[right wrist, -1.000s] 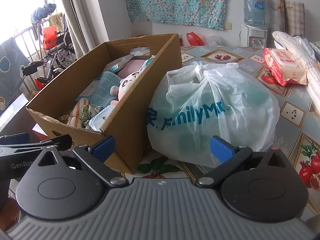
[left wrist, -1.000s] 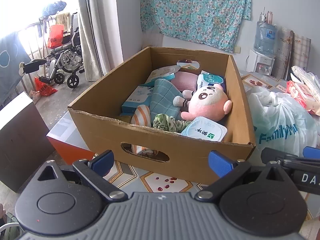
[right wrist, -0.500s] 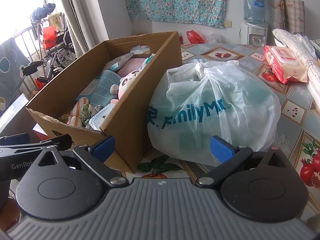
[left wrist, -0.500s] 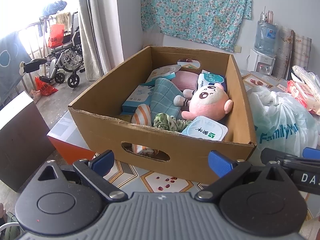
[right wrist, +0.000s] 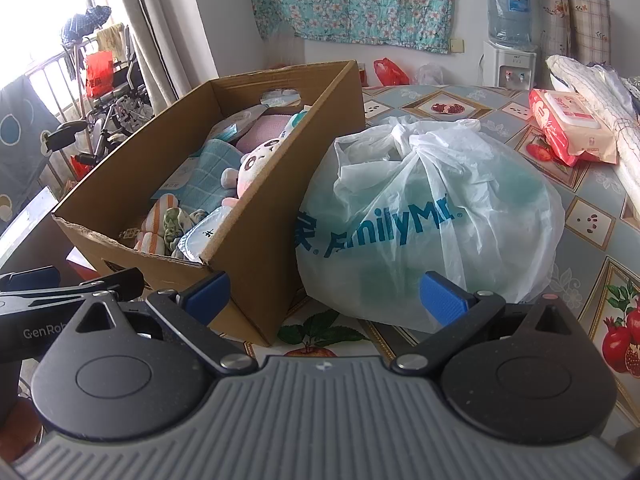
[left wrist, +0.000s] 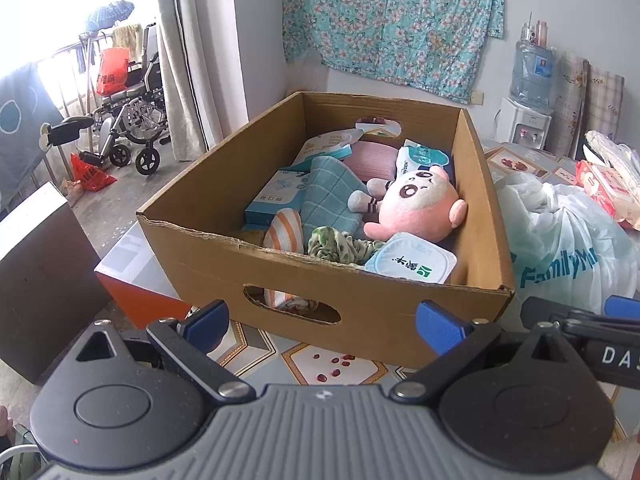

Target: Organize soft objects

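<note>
The surface (right wrist: 592, 220) under everything is covered in a cloth printed with fruit, and it stretches ahead of both of my tools. Straight ahead of my left hand-held gripper (left wrist: 322, 318) sits the cardboard box (left wrist: 360, 312), its near wall with the handle cut-out facing me, close in front of the blue fingertips (left wrist: 436, 326). From my right hand-held gripper (right wrist: 324, 294) that same box lies ahead and to the left, with its near corner just beyond my left fingertip. Directly ahead of the right one, touching the box's side, is the tied white plastic bag (right wrist: 432, 216) with blue lettering, bulging and close to my fingertips.

Inside the box, toward the far right from my left tool, lies the pink plush toy (left wrist: 416, 208), face up. Left of it is the folded teal cloth (left wrist: 328, 200), and nearer to me the orange-striped cloth (left wrist: 284, 234) and a crumpled green patterned cloth (left wrist: 332, 244). A white tissue pack (left wrist: 410, 258) rests in the near right corner.

Far ahead and right of my right tool lies a red pack of wipes (right wrist: 568, 128).

Both of my tools are spread wide and hold nothing.
</note>
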`<state>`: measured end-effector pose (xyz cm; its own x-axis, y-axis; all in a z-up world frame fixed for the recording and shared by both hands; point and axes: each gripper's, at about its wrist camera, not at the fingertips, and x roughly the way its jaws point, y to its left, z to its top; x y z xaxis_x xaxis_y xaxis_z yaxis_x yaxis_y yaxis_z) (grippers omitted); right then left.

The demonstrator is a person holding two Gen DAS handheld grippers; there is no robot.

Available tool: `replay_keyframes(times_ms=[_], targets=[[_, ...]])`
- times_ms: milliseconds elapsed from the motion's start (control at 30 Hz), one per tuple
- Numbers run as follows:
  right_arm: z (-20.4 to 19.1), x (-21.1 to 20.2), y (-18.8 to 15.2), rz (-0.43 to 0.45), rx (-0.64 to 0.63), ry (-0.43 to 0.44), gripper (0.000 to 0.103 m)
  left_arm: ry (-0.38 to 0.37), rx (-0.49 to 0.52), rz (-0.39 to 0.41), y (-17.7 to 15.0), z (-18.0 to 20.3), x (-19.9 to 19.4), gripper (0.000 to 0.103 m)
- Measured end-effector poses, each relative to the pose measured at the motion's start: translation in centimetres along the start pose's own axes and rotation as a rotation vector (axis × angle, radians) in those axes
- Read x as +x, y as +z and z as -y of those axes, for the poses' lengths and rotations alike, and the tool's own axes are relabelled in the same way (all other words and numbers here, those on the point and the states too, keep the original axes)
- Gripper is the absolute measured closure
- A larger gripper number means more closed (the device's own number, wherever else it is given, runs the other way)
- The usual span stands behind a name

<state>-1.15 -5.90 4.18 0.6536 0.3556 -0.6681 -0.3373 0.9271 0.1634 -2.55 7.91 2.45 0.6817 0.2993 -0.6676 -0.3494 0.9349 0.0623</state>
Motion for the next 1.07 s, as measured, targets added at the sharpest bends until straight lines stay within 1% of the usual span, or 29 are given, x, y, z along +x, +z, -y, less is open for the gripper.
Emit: replay_keyframes(times_ms=[1067], targets=[[0.17,0.1,0.05,-0.006,0.009,0.002,0.001,0.002,-0.001,-0.004,0.06,-0.01,-0.22,0.002]])
